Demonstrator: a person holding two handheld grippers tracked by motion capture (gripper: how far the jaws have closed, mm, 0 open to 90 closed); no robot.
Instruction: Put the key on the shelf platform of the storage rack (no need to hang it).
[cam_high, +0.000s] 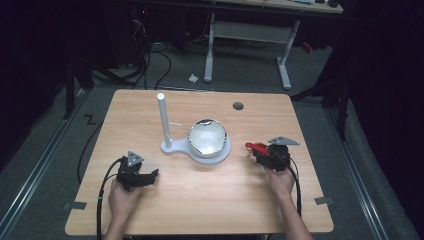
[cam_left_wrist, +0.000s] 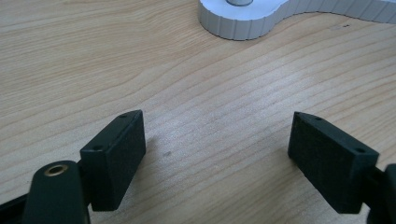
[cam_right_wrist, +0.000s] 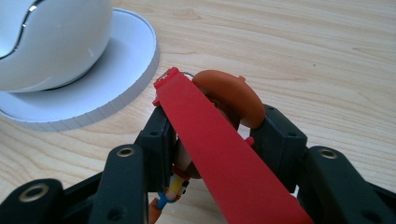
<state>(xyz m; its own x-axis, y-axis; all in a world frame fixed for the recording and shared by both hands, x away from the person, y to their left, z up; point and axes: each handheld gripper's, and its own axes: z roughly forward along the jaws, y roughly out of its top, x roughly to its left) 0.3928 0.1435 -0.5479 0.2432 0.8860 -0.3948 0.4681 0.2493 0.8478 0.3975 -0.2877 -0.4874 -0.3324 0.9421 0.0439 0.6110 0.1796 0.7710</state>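
Red strap (cam_right_wrist: 224, 154) clamped in right tongs (cam_right_wrist: 212, 135), left tongs (cam_left_wrist: 219, 154) wide, pale wooden table (cam_high: 210, 190), dark room.

A light wooden worktop (cam_high: 150, 105) stands on grey carpet (cam_high: 240, 75) in a dim room, a white-legged desk (cam_high: 247, 35) behind it.

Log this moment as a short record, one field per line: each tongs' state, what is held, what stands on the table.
left tongs: open, nothing between the jaws, low over bare wood
right tongs: shut on the red strap item
held item: red strap with an orange round part and small coloured bits; exact kind unclear
white stand: upright post and round base, mid-table
white ball: rests on the stand's round base
table: light wood, dark round hole near far edge
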